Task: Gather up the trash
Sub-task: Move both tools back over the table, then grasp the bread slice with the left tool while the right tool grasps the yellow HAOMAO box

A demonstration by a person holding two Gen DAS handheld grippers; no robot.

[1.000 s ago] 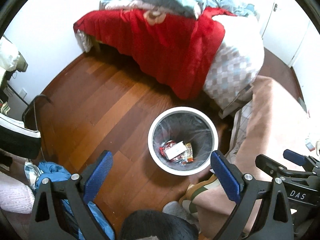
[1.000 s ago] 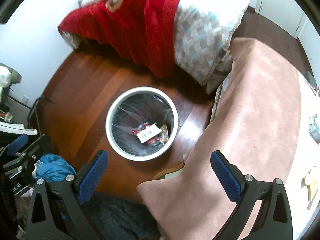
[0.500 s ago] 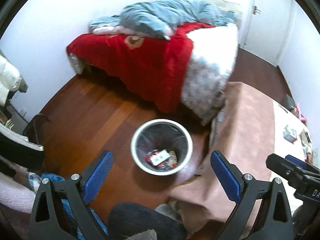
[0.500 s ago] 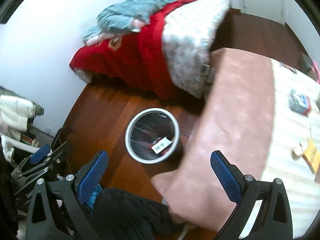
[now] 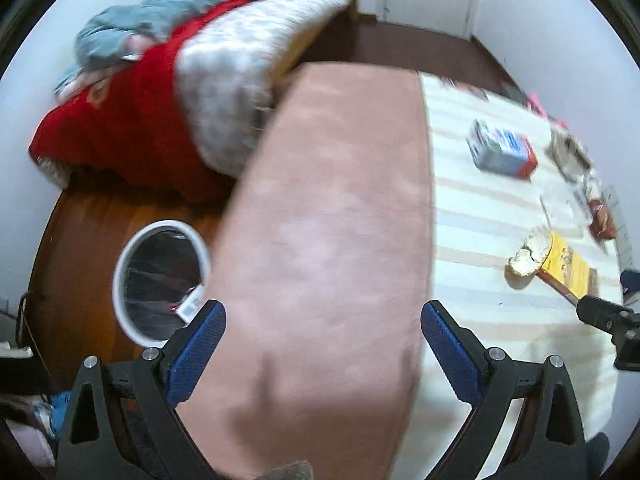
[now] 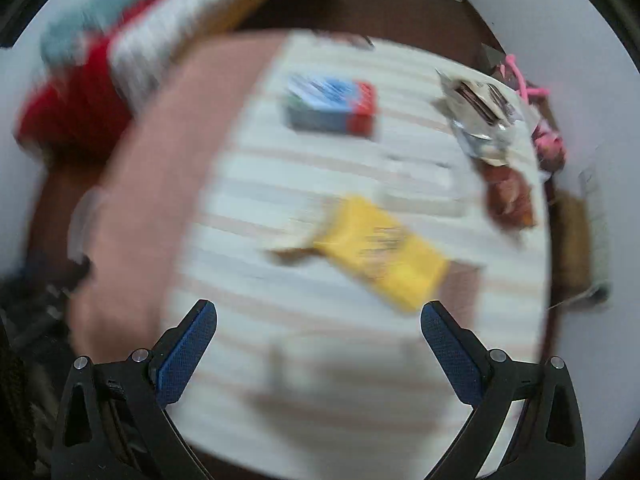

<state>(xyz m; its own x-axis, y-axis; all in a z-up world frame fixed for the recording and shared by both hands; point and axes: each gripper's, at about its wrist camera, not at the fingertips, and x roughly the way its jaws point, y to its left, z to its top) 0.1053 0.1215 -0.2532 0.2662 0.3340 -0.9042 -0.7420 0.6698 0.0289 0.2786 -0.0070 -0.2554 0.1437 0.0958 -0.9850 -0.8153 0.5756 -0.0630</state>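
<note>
Both grippers, left [image 5: 322,330] and right [image 6: 318,328], spread wide, empty. Yellow packet [image 6: 384,254] lies mid striped tabletop [image 6: 248,184], clear of edges; lined bin [image 5: 122,280] on floor beside pink cloth [image 5: 332,220].

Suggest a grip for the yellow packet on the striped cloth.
Yellow packet lies flat, long and narrow. Probably best to bring the right hand-held gripper down from above, fingers across its short width at mid-length, away from the crumpled pale wad at its end.
</note>
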